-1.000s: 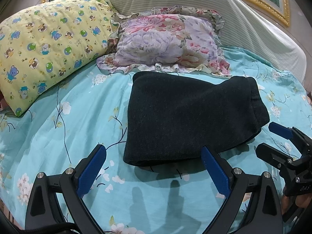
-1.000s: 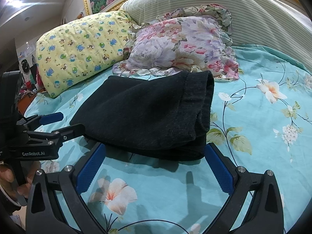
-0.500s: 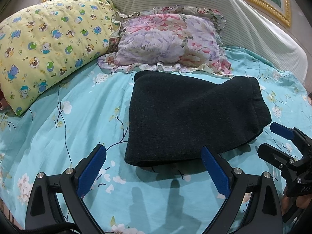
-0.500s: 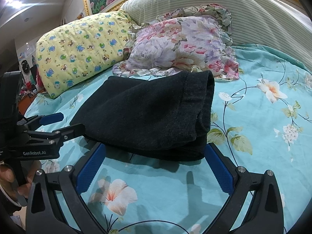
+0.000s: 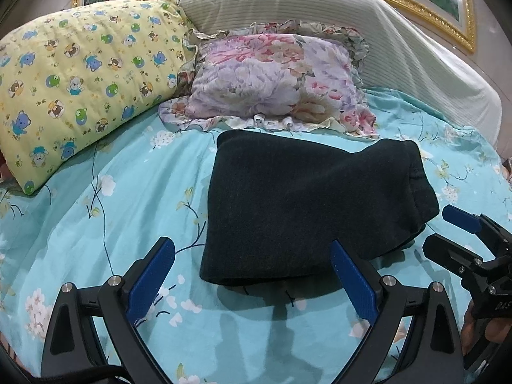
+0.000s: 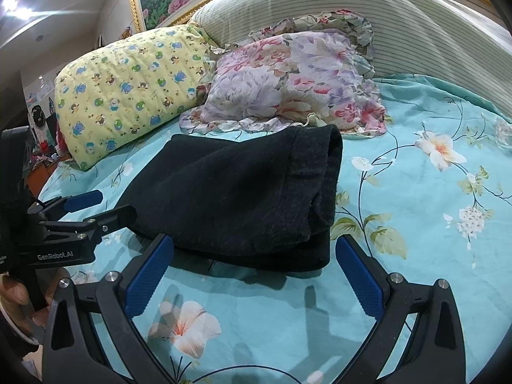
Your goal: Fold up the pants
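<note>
The black pants (image 5: 307,204) lie folded into a thick rectangular bundle on the turquoise floral bedsheet (image 5: 128,198); they also show in the right wrist view (image 6: 243,192). My left gripper (image 5: 252,275) is open and empty, just short of the bundle's near edge. My right gripper (image 6: 252,268) is open and empty, in front of the bundle's near right corner. Each gripper shows in the other's view, the right one (image 5: 448,233) at the bundle's right and the left one (image 6: 99,206) at its left.
A yellow bear-print pillow (image 5: 80,86) lies at the back left. A floral ruffled pillow (image 5: 275,80) lies just behind the pants. A striped cover (image 5: 320,16) lies over the headboard behind. Bare sheet (image 6: 432,198) extends to the right of the pants.
Both grippers have drawn back slightly from the pants and risen a little. The folded pants have not moved.
</note>
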The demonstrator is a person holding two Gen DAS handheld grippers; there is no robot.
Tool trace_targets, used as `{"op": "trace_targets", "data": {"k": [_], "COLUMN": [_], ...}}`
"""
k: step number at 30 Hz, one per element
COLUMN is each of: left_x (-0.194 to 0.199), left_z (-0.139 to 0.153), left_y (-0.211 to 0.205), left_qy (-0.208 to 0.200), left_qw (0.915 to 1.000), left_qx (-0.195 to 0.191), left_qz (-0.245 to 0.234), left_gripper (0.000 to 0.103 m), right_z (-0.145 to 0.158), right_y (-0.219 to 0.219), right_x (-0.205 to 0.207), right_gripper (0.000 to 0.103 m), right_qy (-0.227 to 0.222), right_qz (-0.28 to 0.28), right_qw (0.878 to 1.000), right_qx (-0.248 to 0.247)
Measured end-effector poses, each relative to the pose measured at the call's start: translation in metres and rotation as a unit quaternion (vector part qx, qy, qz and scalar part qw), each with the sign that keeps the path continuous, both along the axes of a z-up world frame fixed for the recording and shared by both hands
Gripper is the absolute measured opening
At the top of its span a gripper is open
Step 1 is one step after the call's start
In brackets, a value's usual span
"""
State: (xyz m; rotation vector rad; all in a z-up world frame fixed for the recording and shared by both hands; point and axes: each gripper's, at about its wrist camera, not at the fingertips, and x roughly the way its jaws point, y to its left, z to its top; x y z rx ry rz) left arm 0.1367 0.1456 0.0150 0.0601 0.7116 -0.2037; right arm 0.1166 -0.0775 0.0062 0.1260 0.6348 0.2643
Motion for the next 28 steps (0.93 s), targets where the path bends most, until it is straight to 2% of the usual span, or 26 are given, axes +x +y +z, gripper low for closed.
{"op": "trace_targets", "data": {"k": [16,25,28], "left_x": [0.004,0.004,0.003], "left_z": [0.010,0.009,0.010], "left_y": [-0.016,-0.020,-0.021], "left_qy": [-0.001,0.010,0.011], "left_qw": [1.0000,0.9999,0.9999], "left_qx": [0.006,0.006,0.004], "left_qz": [-0.004,-0.007,-0.011], "left_gripper": [0.098,0.098,0.098], "right_z": [0.009,0.005,0.003], "right_y": [-0.011,-0.008,-0.009], "right_x": [-0.003,-0.001,0.000], "right_gripper": [0.101,0.102,0.102], "right_qy": [-0.010,0.001,0.009], "right_qz": [-0.011,-0.012,-0.021], "right_qw": [1.000,1.000,0.999], "right_qx": [0.012,0.010,0.029]}}
